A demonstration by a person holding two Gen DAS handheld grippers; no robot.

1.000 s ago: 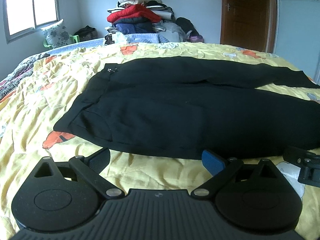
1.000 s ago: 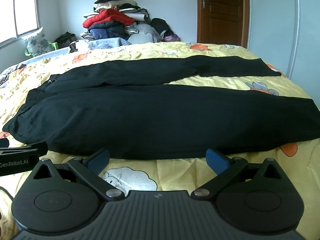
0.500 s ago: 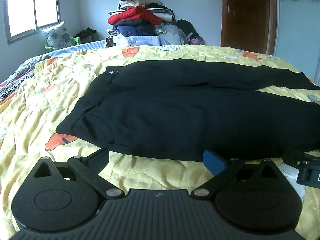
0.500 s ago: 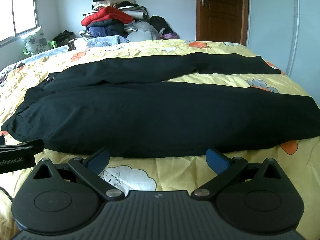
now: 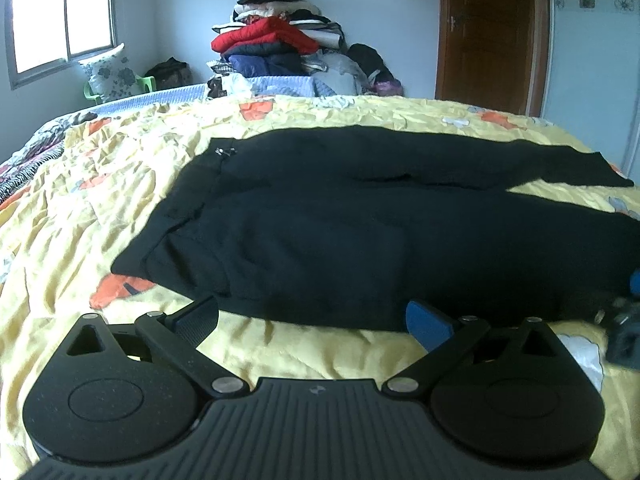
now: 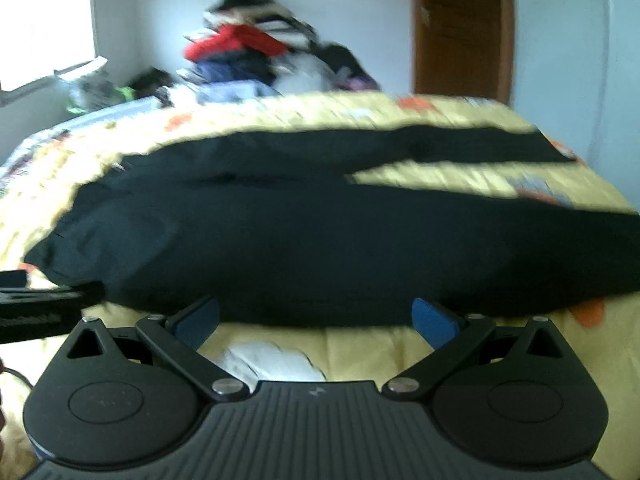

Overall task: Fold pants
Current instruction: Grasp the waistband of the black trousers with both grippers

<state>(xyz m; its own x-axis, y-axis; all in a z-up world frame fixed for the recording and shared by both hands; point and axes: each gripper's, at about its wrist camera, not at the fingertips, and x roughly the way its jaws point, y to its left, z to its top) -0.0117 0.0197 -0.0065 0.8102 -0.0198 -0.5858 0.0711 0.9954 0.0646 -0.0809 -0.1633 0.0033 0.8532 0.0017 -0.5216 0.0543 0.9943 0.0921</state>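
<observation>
A window (image 5: 60, 16) lit the far left wall, with a patterned pillow (image 5: 110, 74) below it. The left gripper (image 5: 312, 318) hovered low over the yellow quilt (image 5: 80, 200), its fingers spread wide apart and empty, just short of the near edge of the black pants (image 5: 360, 240). The pants lay flat across the bed, waistband to the left, both legs running right, the far leg parted from the near one toward the cuffs. A clothes pile (image 5: 280, 40) stood at the far side. The right gripper (image 6: 316, 318), seen in a blurred view, was likewise spread and empty beside the near leg's edge. A brown door (image 5: 486, 32) stood far right.
</observation>
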